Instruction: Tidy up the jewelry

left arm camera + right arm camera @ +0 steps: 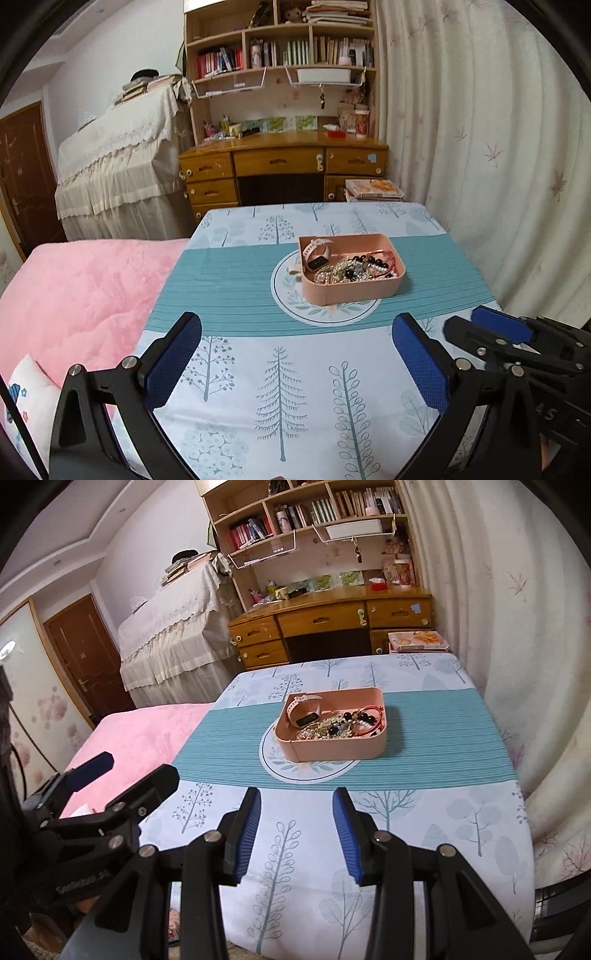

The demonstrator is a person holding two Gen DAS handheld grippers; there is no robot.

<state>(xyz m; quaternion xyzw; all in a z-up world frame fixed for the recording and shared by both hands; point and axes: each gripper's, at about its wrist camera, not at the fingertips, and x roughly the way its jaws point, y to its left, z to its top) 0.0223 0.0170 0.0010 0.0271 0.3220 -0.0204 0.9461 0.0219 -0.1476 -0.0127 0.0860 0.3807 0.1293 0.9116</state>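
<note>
A pink box (352, 288) (332, 747) stands on the table's round emblem, mid-table. Inside lie a pink smartwatch (317, 253) (304, 709) at the left and a heap of bead bracelets and chains (354, 269) (340, 723), with a red cord bracelet at the right. My left gripper (297, 328) is open wide and empty, near the table's front, short of the box. My right gripper (297, 797) is open and empty, also short of the box. Each gripper shows in the other's view, the right one (476, 325) and the left one (136, 768).
The table (236, 295) wears a tree-print cloth with a teal band. A pink bed (74, 295) lies to the left. A curtain (498, 166) hangs to the right. A wooden desk with bookshelves (280, 162) stands behind, beside a cloth-covered piano (118, 162).
</note>
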